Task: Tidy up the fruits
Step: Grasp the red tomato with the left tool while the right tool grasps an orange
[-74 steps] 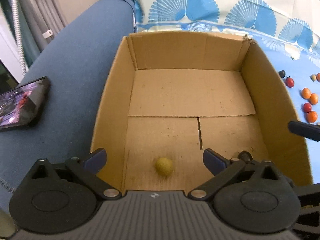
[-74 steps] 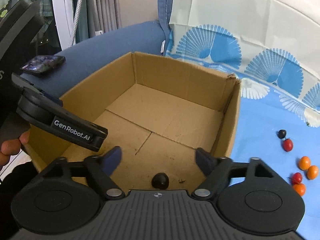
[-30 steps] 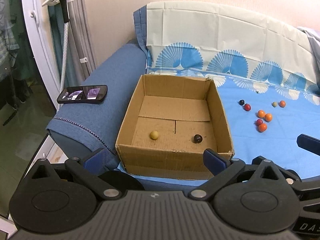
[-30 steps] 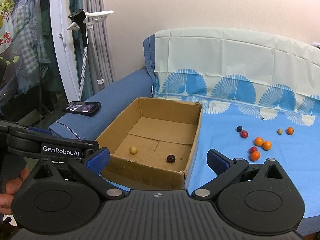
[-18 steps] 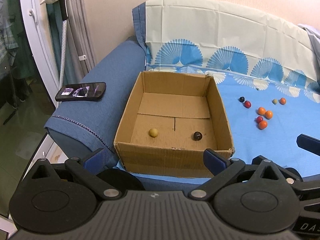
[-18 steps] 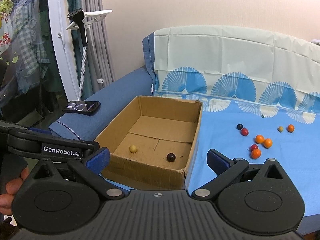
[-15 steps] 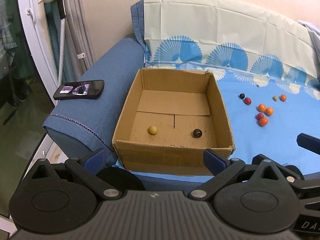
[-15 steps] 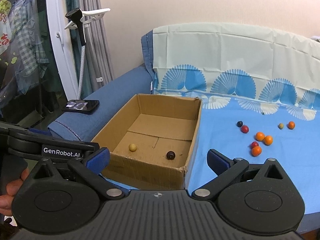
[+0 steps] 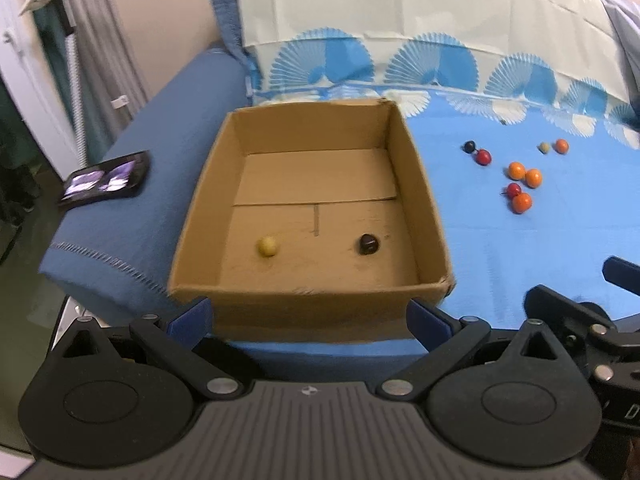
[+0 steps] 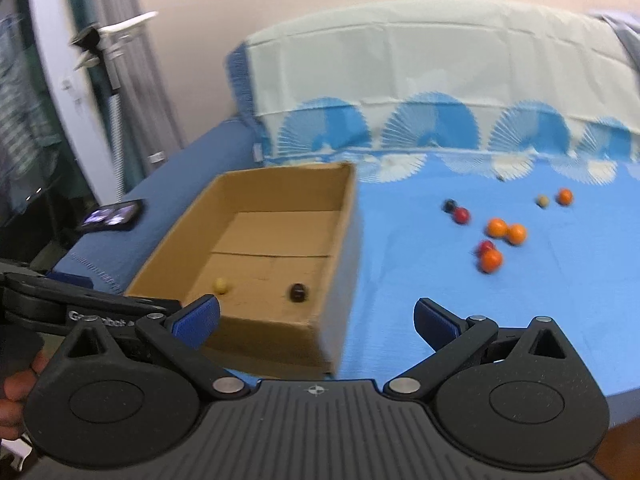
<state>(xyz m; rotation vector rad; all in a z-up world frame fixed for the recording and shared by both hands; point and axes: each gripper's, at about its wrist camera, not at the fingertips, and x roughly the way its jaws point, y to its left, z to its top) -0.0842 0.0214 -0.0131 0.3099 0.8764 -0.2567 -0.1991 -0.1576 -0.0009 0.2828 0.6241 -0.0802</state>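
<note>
Left tongs (image 9: pixel 308 314): spread wide, nothing held, seen in front of the box's near wall.
Right tongs (image 10: pixel 316 316): spread wide, nothing held, seen above the box's near right corner and the blue cloth.
Box (image 9: pixel 308 304): open cardboard, set on the sofa seat against the blue armrest.
Inside the box: a yellow fruit (image 9: pixel 267 246) at near left and a dark fruit (image 9: pixel 369 243) at near right, well apart.
Cloth (image 9: pixel 520 248): blue with fan prints, spread over the seat and backrest.
Loose fruits (image 9: pixel 520 184): orange, red, dark and yellowish ones scattered on the cloth, right of the box.
Phone (image 9: pixel 105 176): laid on the armrest, screen lit.
</note>
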